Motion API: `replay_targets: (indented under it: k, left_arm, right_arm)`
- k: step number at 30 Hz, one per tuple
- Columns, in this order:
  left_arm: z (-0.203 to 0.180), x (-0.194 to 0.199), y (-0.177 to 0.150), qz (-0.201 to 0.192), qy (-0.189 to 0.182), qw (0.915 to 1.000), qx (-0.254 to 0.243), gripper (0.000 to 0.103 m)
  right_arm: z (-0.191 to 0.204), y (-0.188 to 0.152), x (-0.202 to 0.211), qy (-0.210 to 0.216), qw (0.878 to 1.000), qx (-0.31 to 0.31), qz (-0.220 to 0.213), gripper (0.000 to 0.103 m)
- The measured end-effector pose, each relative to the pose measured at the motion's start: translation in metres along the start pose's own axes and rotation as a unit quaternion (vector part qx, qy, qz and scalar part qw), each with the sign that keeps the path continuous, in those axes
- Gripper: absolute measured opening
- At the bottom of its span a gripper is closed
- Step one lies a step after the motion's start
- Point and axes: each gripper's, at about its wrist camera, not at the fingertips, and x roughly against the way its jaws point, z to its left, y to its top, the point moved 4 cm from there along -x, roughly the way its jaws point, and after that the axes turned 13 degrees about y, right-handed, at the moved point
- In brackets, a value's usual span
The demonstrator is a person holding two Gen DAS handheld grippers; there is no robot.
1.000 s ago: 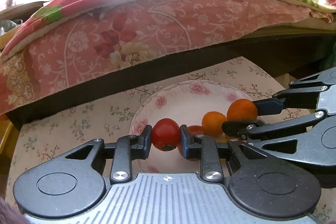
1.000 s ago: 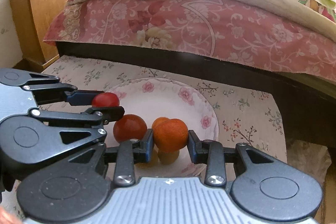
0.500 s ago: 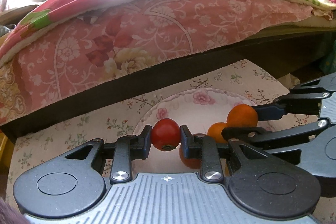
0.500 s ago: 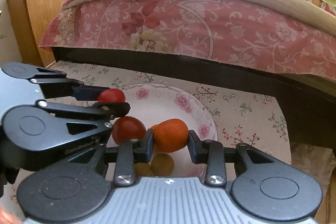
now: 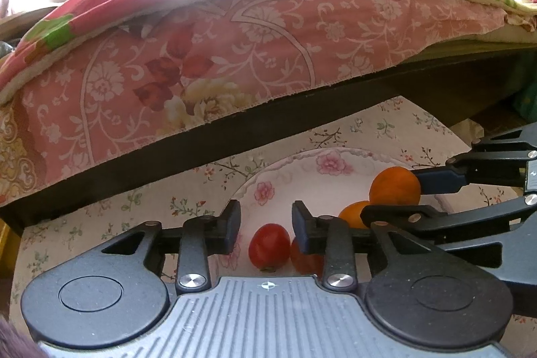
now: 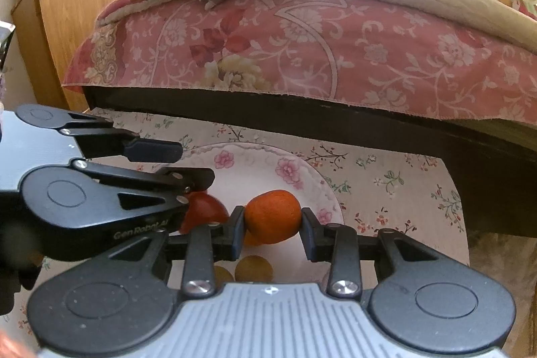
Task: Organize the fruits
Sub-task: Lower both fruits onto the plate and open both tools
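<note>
A white plate with pink flowers (image 5: 319, 183) (image 6: 255, 163) sits on a floral-cloth table. My left gripper (image 5: 266, 220) (image 6: 178, 165) is open just above it, nothing between its fingers. A red tomato (image 5: 269, 245) (image 6: 204, 212) lies on the plate right below those fingers, beside a second red tomato (image 5: 303, 257) half hidden by the right finger. My right gripper (image 6: 272, 220) (image 5: 394, 195) is shut on an orange (image 6: 272, 216) (image 5: 394, 187), held over the plate. Another orange (image 5: 352, 213) rests underneath. Two small yellowish fruits (image 6: 253, 269) lie at the plate's near edge.
The table (image 5: 100, 217) (image 6: 386, 190) stands close against a bed with a pink floral cover (image 5: 235, 56) (image 6: 302, 49) and a dark frame (image 5: 167, 156). A wooden cabinet (image 6: 67, 32) stands at the far left. The two grippers sit side by side, nearly touching.
My left gripper opened and let go of the red tomato, which now lies on the plate beside the other one. The right gripper still holds the orange.
</note>
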Motion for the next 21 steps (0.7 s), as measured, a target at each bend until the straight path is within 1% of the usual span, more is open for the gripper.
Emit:
replay_targets:
  k: [9,14,17,21]
  left_arm:
    - [0.003,0.005,0.001,-0.006,0.003,1.0000,0.005,0.046]
    - [0.006,0.011,0.001,-0.009,0.005,0.9999,0.011,0.047]
    - [0.008,0.016,0.000,-0.011,0.005,0.9999,0.012,0.050]
    - [0.011,0.027,0.000,-0.014,0.005,0.9998,0.016,0.051]
  right_arm:
    - [0.000,0.000,0.002,0.004,1.000,-0.006,-0.003,0.037]
    - [0.000,0.002,0.006,0.002,1.000,-0.005,-0.010,0.043]
    - [0.001,0.003,0.010,0.002,1.000,-0.007,-0.016,0.043]
    - [0.007,0.005,0.018,0.002,1.000,-0.002,-0.022,0.043]
